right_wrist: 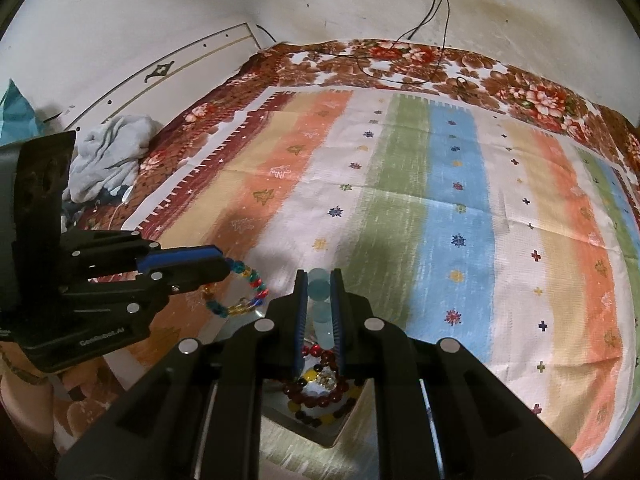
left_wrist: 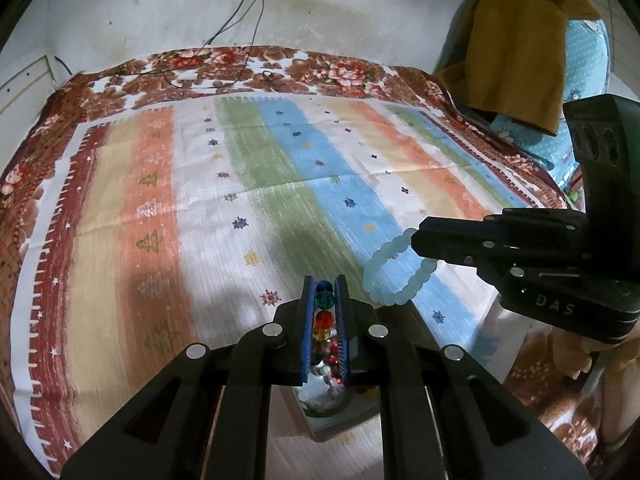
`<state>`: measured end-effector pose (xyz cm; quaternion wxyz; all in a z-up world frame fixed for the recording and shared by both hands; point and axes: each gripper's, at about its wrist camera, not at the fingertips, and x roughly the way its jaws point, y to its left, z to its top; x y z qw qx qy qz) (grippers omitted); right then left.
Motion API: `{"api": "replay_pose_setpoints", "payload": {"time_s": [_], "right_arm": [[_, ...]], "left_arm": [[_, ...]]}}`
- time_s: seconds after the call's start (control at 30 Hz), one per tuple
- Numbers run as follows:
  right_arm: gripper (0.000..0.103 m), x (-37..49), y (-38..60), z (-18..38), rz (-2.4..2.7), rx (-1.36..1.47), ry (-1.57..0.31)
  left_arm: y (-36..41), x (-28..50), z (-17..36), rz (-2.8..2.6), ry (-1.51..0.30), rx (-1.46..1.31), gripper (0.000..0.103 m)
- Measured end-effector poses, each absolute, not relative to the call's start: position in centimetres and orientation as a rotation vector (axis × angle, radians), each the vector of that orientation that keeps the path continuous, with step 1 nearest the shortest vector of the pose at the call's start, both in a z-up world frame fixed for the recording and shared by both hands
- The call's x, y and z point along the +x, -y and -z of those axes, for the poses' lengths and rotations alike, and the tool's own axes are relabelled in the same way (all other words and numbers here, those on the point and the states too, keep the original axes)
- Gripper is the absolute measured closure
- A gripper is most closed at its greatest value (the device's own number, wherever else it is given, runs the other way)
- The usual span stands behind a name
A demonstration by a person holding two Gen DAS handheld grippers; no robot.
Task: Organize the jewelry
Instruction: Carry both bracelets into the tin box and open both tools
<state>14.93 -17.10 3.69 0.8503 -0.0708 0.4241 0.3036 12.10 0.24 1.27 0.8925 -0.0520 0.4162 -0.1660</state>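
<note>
My left gripper [left_wrist: 325, 282] is shut on a bracelet of multicoloured glass beads [left_wrist: 325, 300], whose loop hangs free in the right wrist view [right_wrist: 240, 290]. My right gripper [right_wrist: 319, 276] is shut on a pale blue bead bracelet [right_wrist: 320, 292], which dangles as a ring [left_wrist: 394, 268] from its fingertips in the left wrist view. Both grippers hang side by side above a striped cloth [left_wrist: 280, 168] on a bed. Below them a small open box [right_wrist: 320, 404] holds several dark red, yellow and black bead bracelets [right_wrist: 320, 396].
A floral blanket [left_wrist: 224, 68] lies under the cloth, with black cables [left_wrist: 240, 28] trailing from a wall socket. A crumpled grey cloth [right_wrist: 108, 152] sits at the bed's left edge. A mustard garment [left_wrist: 516, 44] hangs at the right. A person's patterned sleeve [left_wrist: 552, 384] shows low right.
</note>
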Motion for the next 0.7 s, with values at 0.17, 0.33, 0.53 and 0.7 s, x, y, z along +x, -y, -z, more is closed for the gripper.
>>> {"api": "replay_pose_setpoints", "payload": {"time_s": [0.17,0.33,0.53,0.7], "right_arm": [[0.09,14.1,17.2,-3.4,-0.643,-0.158,-0.897],[0.09,13.2,17.5,-3.1,-0.649,-0.148,-0.904],[0.09,11.8,17.4,-1.9,-0.666,-0.165,-0.944],[0.071,10.7,17.7,-1.3,-0.651,-0.193,-0.943]], "left_arm": [[0.2,11.2,-1.0,0.356,-0.868,-0.101,0.094],[0.7,10.3,-0.6,0.363,-0.874,-0.1,0.094],[1.2,9.7,0.4,0.377,-0.904,-0.092,0.093],[1.0,9.0,0.9,0.349,-0.903,-0.094,0.07]]}}
